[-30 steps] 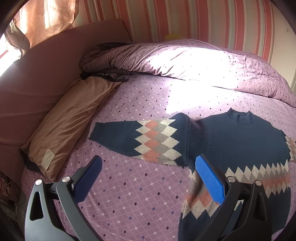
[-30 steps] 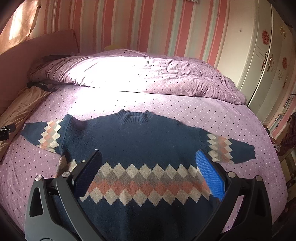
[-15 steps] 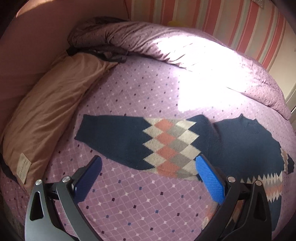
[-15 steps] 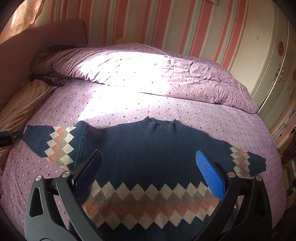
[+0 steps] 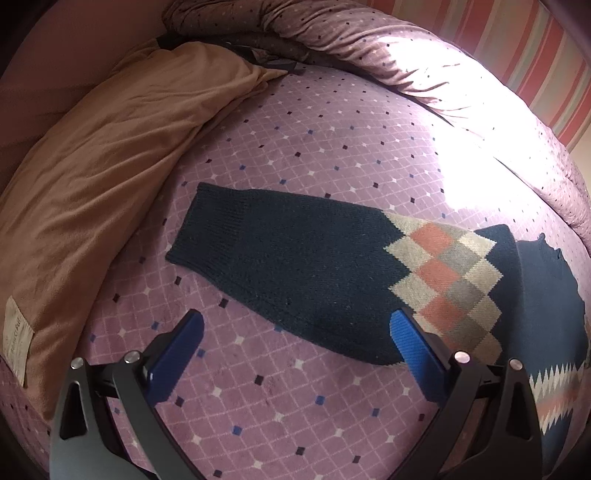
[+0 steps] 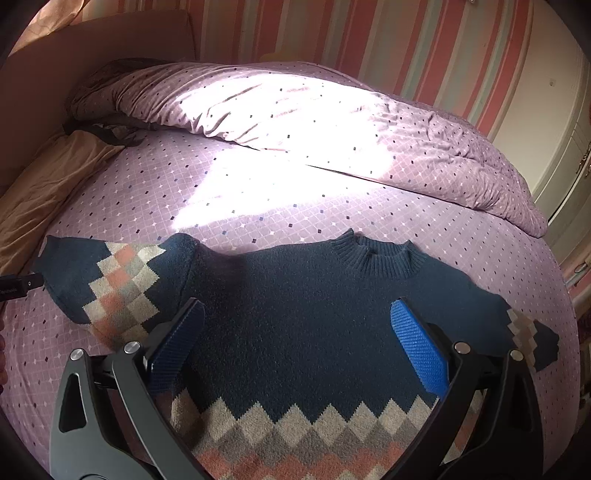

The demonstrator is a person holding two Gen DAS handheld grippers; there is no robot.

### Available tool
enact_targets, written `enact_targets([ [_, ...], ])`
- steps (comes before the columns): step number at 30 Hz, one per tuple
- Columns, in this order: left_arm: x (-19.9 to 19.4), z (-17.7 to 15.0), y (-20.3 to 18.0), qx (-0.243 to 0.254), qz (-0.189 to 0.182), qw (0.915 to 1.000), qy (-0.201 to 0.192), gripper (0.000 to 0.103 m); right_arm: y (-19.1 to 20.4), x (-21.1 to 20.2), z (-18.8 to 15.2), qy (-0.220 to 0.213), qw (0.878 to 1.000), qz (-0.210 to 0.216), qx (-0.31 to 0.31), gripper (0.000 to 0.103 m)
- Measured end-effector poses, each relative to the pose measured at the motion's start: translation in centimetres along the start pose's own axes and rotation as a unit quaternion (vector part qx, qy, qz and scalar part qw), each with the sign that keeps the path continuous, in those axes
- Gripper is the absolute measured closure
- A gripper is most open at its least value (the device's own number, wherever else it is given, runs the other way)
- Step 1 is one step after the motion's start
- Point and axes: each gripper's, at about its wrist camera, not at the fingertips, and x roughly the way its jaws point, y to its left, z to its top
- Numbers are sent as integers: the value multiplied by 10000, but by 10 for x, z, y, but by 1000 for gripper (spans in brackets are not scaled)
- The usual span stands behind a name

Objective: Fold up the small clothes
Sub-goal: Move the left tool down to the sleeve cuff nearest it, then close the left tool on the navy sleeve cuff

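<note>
A small navy knit sweater (image 6: 303,306) with beige, grey and salmon diamonds lies flat, front up, on the purple bedsheet (image 6: 229,206), sleeves spread out. Its left sleeve (image 5: 295,266) fills the left wrist view, cuff pointing left. My left gripper (image 5: 295,332) hovers open just over that sleeve's lower edge, holding nothing. My right gripper (image 6: 295,325) hangs open above the sweater's chest, below the ribbed collar (image 6: 376,254), also holding nothing. The right sleeve (image 6: 532,339) reaches toward the bed's right edge.
A tan pillow (image 5: 96,158) lies along the left side of the bed. A rumpled purple duvet (image 6: 303,114) is bunched across the back, lit by sun. Striped wallpaper (image 6: 369,33) and a white wardrobe (image 6: 569,147) stand behind.
My left gripper has moved in and down toward the left sleeve, which now looks much larger. The right gripper has moved closer over the sweater's chest. Both stayed open.
</note>
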Motion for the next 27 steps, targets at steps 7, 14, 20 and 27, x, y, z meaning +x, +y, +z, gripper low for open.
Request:
enact_targets([
  [7, 23, 4, 29, -399, -553, 9977, 39, 2, 3, 17, 4, 109, 9999, 53, 52, 3],
  [14, 47, 1, 46, -536, -123, 9985, 78, 2, 12, 36, -13, 320, 9994, 23, -87, 3],
  [20, 66, 15, 82, -1148, -242, 9931, -97, 20, 16, 43, -15, 372, 9989, -35, -278, 3],
  [27, 78, 30, 98, -1460, -98, 9892, -24, 63, 21, 48, -16, 462, 9983, -23, -360, 3],
])
